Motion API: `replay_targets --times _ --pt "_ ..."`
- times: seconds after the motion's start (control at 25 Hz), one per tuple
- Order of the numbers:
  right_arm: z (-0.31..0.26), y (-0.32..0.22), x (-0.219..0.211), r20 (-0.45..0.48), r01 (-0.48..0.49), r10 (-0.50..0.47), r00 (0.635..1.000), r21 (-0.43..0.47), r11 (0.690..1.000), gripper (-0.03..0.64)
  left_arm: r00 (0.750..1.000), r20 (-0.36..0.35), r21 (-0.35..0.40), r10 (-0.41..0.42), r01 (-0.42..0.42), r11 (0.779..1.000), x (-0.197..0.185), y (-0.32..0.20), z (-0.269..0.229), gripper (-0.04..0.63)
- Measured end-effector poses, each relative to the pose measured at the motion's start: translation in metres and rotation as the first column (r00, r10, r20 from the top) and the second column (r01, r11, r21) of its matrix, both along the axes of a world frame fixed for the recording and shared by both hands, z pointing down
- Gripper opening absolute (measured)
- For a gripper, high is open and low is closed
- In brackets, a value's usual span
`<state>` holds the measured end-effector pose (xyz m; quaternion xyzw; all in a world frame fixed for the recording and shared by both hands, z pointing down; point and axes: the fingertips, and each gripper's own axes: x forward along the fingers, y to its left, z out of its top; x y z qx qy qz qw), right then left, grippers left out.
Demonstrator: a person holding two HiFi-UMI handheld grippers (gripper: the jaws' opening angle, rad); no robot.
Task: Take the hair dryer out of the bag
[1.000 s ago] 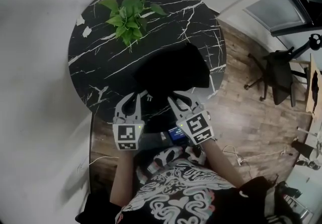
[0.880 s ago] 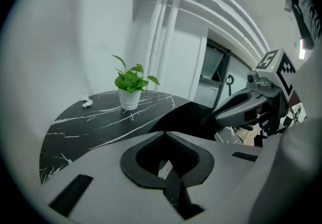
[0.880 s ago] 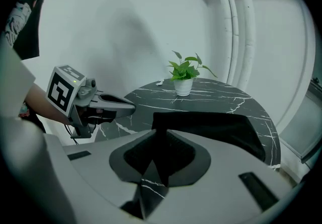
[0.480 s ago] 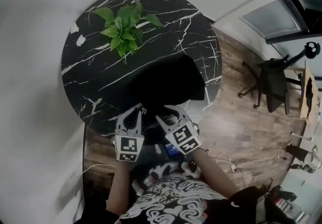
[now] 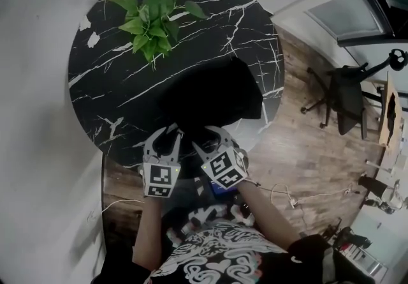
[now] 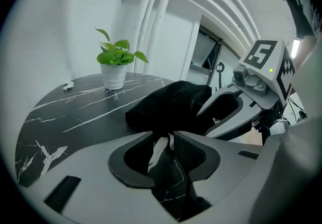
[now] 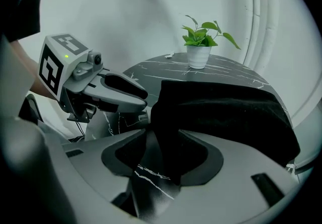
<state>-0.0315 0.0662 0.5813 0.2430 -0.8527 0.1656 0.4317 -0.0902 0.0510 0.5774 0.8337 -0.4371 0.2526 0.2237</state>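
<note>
Both grippers have lowered to the near edge of the black bag (image 5: 213,94) on the marble table (image 5: 95,91). Both jaw pairs have just been opening: left gripper (image 5: 167,134) slightly parted, empty; right gripper (image 5: 208,136) wide, straddling bag fabric, unclamped. The hair dryer is hidden.

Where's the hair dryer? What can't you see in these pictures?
- Hair dryer: it shows in no view. The black bag would cover anything inside it.
- Bag's opening: in every view the cloth is too dark to show a zip or a mouth.
- Pot: in the head view the plant's leaves hide it. Both gripper views show it.
</note>
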Motion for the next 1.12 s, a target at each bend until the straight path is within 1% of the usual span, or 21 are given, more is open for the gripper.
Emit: replay_targets --times 0.12,0.24,0.32,0.4,0.48,0.56,0.6,0.68,0.72,1.12 --pt "0.007 -0.001 -0.004 -0.023 0.001 -0.001 1.0 0.003 1.0 0.155 1.0 0.017 -0.012 0.012 -0.012 1.0 0.0 0.003 0.005 0.118" --pt "0.014 -0.009 -0.001 -0.045 -0.029 0.029 0.999 0.014 0.999 0.154 1.0 0.017 -0.012 0.022 -0.022 1.0 0.0 0.001 0.007 0.118" --pt "0.019 -0.011 0.0 -0.059 -0.041 0.041 0.997 0.006 0.999 0.153 1.0 0.013 -0.022 0.026 -0.025 0.999 0.0 0.003 0.01 0.118" --pt "0.025 -0.01 -0.001 -0.08 -0.03 0.029 0.996 -0.009 1.0 0.155 1.0 0.011 -0.037 0.028 -0.028 0.999 -0.001 0.006 0.013 0.118" --pt "0.028 -0.01 -0.001 -0.099 -0.016 0.015 0.995 -0.011 1.0 0.153 0.999 0.008 -0.036 0.036 -0.036 0.999 0.0 0.005 0.013 0.118" --pt "0.028 -0.014 0.001 -0.109 -0.027 0.027 0.994 0.001 1.0 0.153 0.999 0.005 -0.027 0.045 -0.045 0.999 0.001 0.002 0.01 0.118" --pt "0.028 -0.016 0.003 -0.111 -0.037 0.037 0.993 0.007 0.999 0.129 0.999 0.004 -0.025 0.049 -0.049 0.998 0.001 0.001 0.01 0.118" --pt "0.027 -0.018 0.007 -0.106 -0.048 0.048 0.993 0.006 0.999 0.072 0.999 0.008 -0.032 0.051 -0.051 0.998 0.0 0.003 0.013 0.118" --pt "0.026 -0.018 0.008 -0.101 -0.049 0.049 0.994 0.003 0.999 0.059 0.999 0.01 -0.033 0.051 -0.05 0.998 0.0 0.003 0.013 0.118" --pt "0.012 -0.019 0.007 -0.048 -0.049 0.048 0.998 -0.023 0.999 0.041 0.999 0.026 -0.038 0.047 -0.046 0.998 0.0 0.003 0.011 0.118"
